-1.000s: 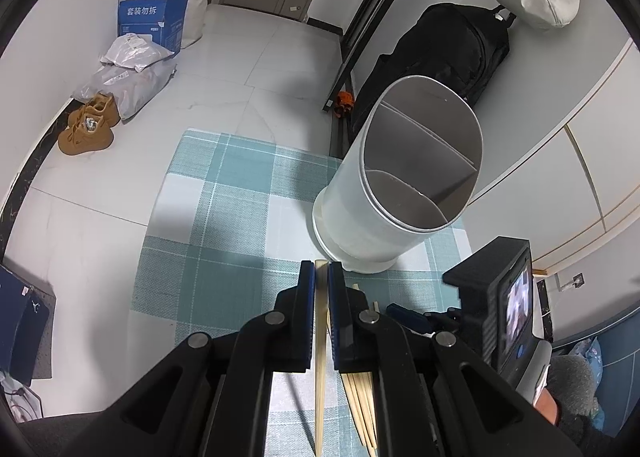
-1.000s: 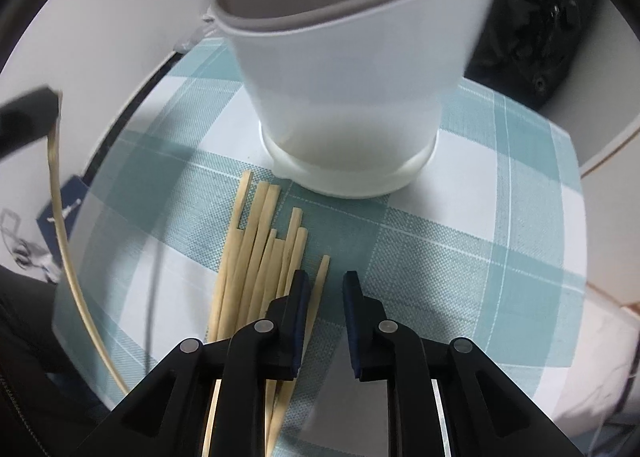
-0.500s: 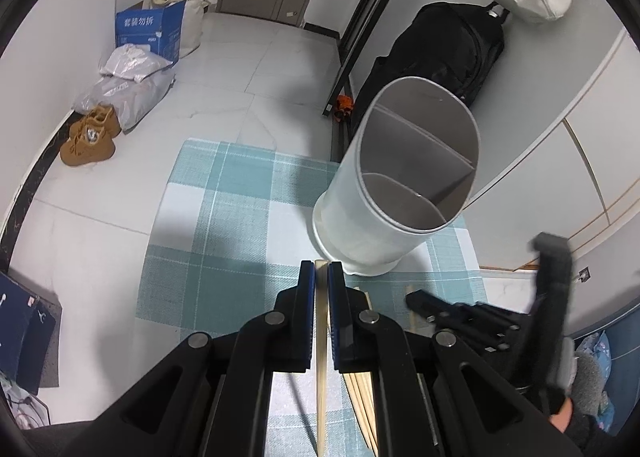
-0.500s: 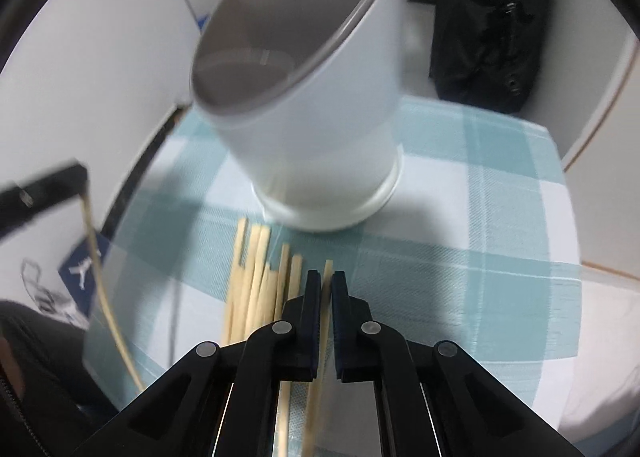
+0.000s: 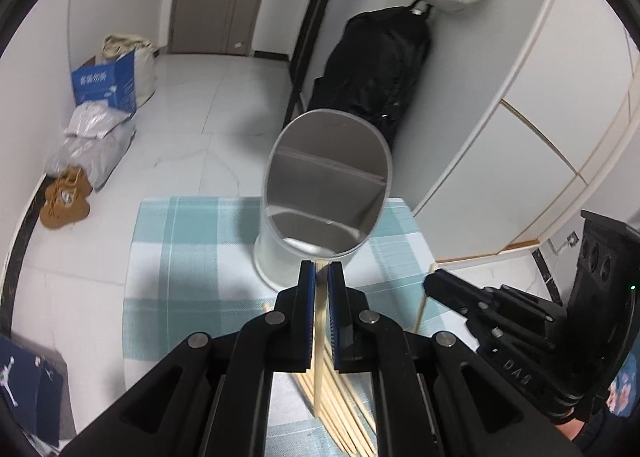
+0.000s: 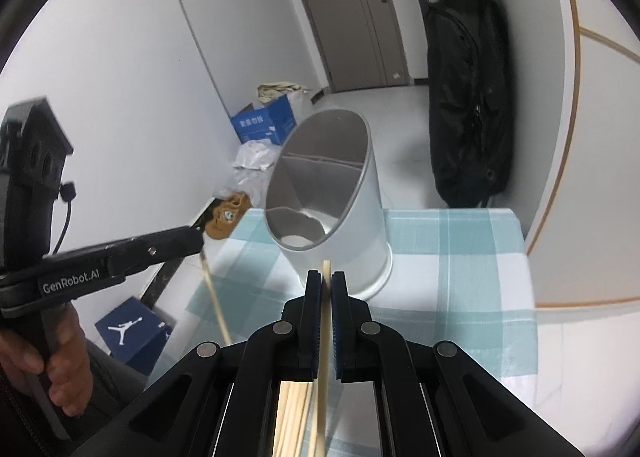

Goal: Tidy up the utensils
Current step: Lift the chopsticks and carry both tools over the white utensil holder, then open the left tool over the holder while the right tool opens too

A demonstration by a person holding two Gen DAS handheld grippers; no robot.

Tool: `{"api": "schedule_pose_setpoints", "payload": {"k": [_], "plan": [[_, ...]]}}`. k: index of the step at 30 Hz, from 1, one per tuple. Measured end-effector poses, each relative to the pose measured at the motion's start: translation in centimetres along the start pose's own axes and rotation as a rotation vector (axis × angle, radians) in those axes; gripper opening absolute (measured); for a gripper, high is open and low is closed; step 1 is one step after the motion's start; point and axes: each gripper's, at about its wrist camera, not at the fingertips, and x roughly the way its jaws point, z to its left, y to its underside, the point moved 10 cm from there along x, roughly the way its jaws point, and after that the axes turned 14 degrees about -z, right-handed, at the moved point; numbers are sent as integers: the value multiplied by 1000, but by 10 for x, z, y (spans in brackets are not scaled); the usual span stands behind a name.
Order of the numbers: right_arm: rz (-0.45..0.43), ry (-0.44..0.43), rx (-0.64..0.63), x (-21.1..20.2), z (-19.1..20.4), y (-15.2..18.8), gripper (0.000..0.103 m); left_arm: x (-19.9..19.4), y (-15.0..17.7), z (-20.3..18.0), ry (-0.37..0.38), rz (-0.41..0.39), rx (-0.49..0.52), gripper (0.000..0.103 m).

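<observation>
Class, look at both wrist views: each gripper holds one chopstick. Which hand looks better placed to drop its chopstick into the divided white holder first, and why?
Probably the left. The left gripper sits just before the holder's low rim, its chopstick tip at the opening. The right gripper holds its chopstick too, but looks farther off.

The left gripper (image 5: 321, 271) is held pointing steeply downward, its jaws clamped on a single chopstick (image 5: 319, 341). The right gripper (image 6: 326, 281) is likewise angled downward with its jaws closed on another chopstick (image 6: 325, 321). The left gripper's handle is grasped by a hand (image 6: 48, 361).
</observation>
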Motion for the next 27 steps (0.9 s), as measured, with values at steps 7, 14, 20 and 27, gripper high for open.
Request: {"api": "schedule_pose_setpoints", "payload": {"k": [7,14,20,27], "plan": [[-68,-17,44,-3,-3,-20,4,-6,-17,-16,11,-31,53,3],[-202,-38,51,-16,3,-79,4,-12,-64,-23,23,-98,55,3],[-277,-53,22,-19,9,-136,4,-18,-110,-30,24,-159,68,3],[-322,-28,-28,-11,5,-189,4,-14,-151,-31,6,-225,99,3]]}}
